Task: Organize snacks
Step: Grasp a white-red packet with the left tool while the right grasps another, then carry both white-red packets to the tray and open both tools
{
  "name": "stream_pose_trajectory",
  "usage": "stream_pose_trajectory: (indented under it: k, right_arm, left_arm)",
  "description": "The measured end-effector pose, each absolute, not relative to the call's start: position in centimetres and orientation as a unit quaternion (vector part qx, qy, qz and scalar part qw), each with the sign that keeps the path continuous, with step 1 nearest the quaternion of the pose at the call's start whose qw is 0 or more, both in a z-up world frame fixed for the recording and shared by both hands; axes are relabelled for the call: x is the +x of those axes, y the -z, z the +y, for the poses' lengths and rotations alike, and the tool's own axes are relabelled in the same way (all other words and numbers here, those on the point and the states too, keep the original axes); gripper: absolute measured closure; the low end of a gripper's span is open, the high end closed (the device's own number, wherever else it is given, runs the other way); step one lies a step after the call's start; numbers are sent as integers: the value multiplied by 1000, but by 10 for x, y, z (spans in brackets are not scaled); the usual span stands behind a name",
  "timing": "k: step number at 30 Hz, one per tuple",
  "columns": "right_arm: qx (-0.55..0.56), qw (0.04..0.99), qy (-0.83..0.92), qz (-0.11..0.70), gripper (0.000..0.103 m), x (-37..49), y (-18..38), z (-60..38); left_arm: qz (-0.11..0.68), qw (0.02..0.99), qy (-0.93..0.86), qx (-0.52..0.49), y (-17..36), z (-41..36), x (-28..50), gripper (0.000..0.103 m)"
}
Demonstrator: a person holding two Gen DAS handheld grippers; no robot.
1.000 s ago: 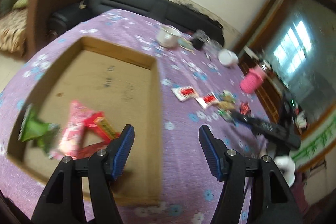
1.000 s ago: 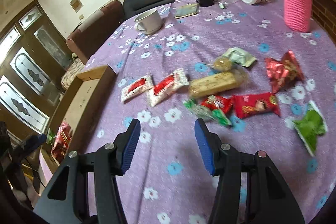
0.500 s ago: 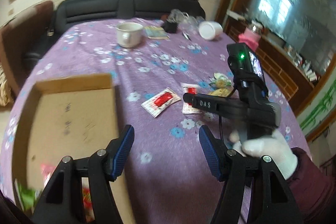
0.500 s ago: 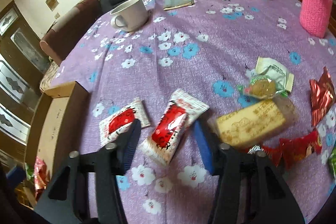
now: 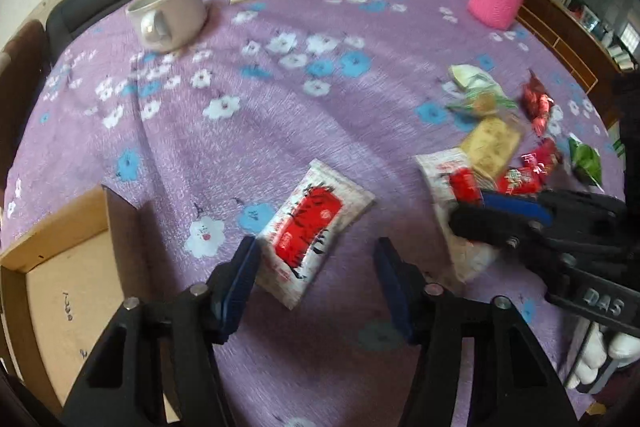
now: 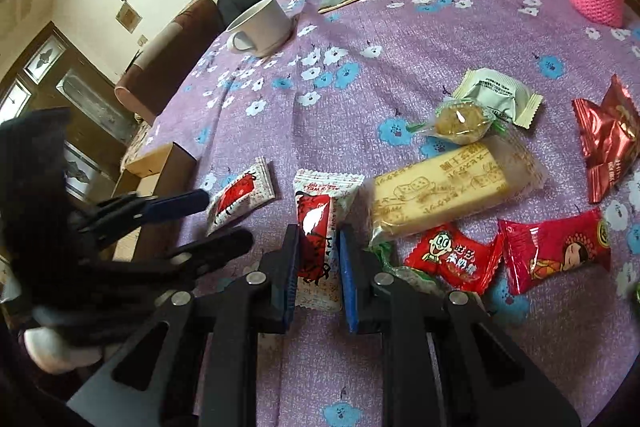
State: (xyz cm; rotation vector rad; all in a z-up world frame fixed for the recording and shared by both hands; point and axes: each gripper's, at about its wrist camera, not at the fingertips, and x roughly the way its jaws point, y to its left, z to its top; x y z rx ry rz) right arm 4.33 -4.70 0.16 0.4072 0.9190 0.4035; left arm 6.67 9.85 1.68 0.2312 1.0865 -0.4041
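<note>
On worktop (image 6: 400, 99): nine-odd snacks unboxed | box (image 5: 60, 267): contents hidden | right gripper (image 6: 319, 267): fingers clamped on red-white packet (image 6: 316, 227) | left gripper (image 5: 314, 279): fingers closing around twin packet (image 5: 308, 227), not gripping | progress: early-to-middling

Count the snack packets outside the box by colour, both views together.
White-and-red packets: 2
Red packets: 3
Tan biscuit pack: 1
Clear-wrapped pastry: 1
White-and-green packet: 1
Green packets, one partly hidden: 2
Total: 10
</note>
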Motion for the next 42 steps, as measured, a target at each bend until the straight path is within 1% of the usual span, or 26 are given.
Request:
stream_pose_trajectory:
  k: [5,8,9,10,11,13,16,18,19,20,22,24,25,27,28,29,35,39,42]
  right_arm:
    - [186,858,-198,437,82,43,-2,-41]
    - [188,857,-198,437,82,43,-2,-42]
    - [192,856,-199,437,82,43,-2,-42]
    - [196,855,-200,437,82,43,-1,-43]
    - [198,854,-201,437,82,44,-1,-43]
    - [201,854,-201,436,82,43,-1,-44]
    - [202,853,-202,437,82,43,-1,-46]
    - [208,851,-202,439,82,43,0,-48]
    - [211,849,-202,440,82,43,0,-49]
    - [212,849,-202,440,82,43,0,-49]
    - [213,849,-200,441,82,43,0,-50]
    - [214,849,-199,441,82,44,0,-51]
    - [216,848,-200,441,82,44,0,-52]
    - [216,849,-198,439,82,44,-1,-53]
    - [216,851,-197,437,82,44,-2,-54]
    - [217,851,-197,434,82,43,-2,-54]
    - [222,857,-198,422,82,41,-7,-57]
    - [225,860,-205,411,82,38,-10,-58]
    - [222,864,-221,394,82,32,-16,-54]
  left_arm:
    - [515,829,198,89,-16,101,72,45]
    - [508,831,189,123,-14,90,67,46]
    - [502,834,185,137,-13,85,65,52]
    - [501,833,192,132,-14,81,64,69]
    - [500,834,191,133,-14,76,63,74]
    - [495,837,182,147,-14,70,56,80]
    - [506,831,195,123,-18,69,45,80]
    - [495,839,190,120,-23,71,40,79]
    - [488,844,186,120,-25,72,41,77]
    - [484,848,181,121,-25,72,44,70]
    - [479,852,169,128,-19,70,50,59]
    - [477,852,165,140,-9,68,55,57]
    - [471,855,165,142,-9,67,54,52]
    - [471,855,167,138,-8,67,54,53]
    - [475,854,171,128,-9,69,54,59]
    - [482,851,177,112,-9,71,55,71]
    - [477,854,180,102,-14,71,36,74]
    - [461,866,187,37,-30,92,14,74]
    - [435,881,186,-29,-51,128,-9,74]
